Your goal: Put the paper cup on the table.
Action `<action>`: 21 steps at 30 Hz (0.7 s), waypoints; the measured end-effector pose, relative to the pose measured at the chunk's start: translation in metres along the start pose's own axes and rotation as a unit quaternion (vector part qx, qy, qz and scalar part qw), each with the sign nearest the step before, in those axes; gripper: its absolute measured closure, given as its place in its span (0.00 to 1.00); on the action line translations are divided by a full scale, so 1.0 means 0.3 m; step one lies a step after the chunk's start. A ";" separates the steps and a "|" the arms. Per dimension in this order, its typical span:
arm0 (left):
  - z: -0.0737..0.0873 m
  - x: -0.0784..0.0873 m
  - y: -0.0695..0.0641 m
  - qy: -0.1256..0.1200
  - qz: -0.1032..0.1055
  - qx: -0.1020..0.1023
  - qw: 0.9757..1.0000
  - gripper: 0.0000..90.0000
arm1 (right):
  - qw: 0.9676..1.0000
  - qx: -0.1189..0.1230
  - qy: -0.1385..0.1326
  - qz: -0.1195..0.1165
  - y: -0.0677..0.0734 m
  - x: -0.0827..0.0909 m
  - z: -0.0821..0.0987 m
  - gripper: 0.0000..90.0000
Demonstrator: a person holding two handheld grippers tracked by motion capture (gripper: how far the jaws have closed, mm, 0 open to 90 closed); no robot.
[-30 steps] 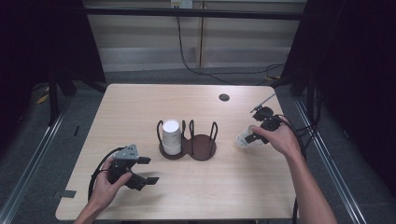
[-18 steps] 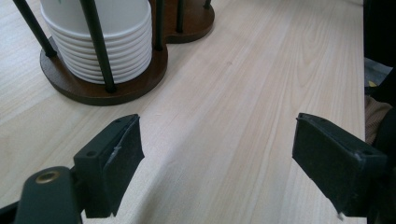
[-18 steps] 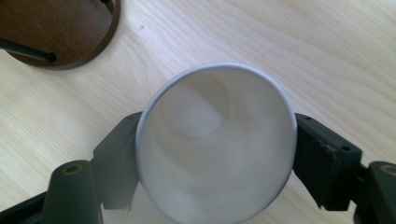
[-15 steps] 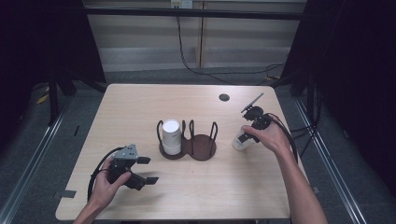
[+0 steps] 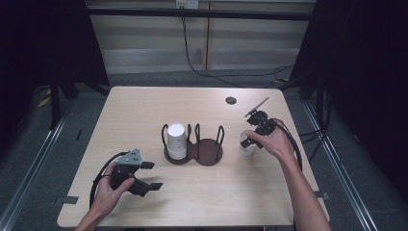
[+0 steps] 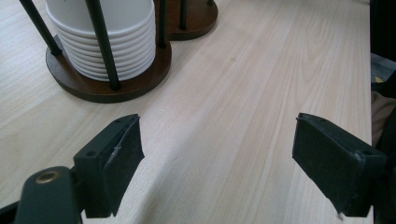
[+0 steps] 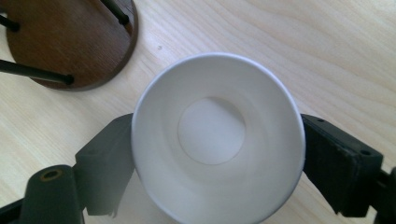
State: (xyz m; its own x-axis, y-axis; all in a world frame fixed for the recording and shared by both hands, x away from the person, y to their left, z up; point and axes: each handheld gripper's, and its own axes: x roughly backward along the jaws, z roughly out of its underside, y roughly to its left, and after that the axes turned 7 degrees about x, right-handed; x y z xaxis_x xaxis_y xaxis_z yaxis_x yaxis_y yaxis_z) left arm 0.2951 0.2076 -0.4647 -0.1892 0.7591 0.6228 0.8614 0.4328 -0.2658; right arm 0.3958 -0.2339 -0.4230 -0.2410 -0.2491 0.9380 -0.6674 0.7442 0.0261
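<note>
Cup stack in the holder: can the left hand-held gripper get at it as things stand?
Probably yes. The left hand-held gripper has its jaws wide open with nothing between them, and bare table lies between it and the cup stack. The holder's black posts ring the stack, so a side grip looks awkward.

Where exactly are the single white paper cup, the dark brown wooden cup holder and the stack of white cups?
single white paper cup [image 7: 212, 135], right gripper view, inner bottom.
dark brown wooden cup holder [image 5: 209, 151], high view, empty right base.
stack of white cups [image 5: 176, 140], high view, side wall.
</note>
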 end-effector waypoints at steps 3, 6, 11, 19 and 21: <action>0.000 0.000 -0.002 0.004 -0.002 -0.003 1.000 0.18 | 1.000 -0.005 -0.005 0.002 -0.001 0.001 0.004 0.16; 0.000 0.001 -0.002 0.003 -0.003 -0.002 1.000 0.18 | 1.000 -0.011 -0.026 -0.007 -0.003 0.001 0.014 0.17; 0.001 0.001 0.000 0.002 -0.003 0.002 1.000 0.18 | 0.999 -0.020 -0.039 -0.011 -0.005 0.001 0.031 0.16; 0.000 0.002 0.000 0.002 -0.008 0.001 1.000 0.18 | 0.997 -0.038 -0.073 -0.002 -0.009 0.023 0.039 0.16; 0.001 0.003 0.000 0.000 -0.007 0.003 1.000 0.18 | 0.996 -0.038 -0.080 0.003 -0.001 0.028 0.041 0.16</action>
State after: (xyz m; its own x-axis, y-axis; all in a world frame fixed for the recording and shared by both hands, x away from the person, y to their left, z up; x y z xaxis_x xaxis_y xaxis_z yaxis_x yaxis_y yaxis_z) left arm 0.2948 0.2083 -0.4644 -0.2012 0.7525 0.6272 0.8561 0.4462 -0.2607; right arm 0.3854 -0.2438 -0.4194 -0.3585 -0.3350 0.8714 -0.6111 0.7898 0.0522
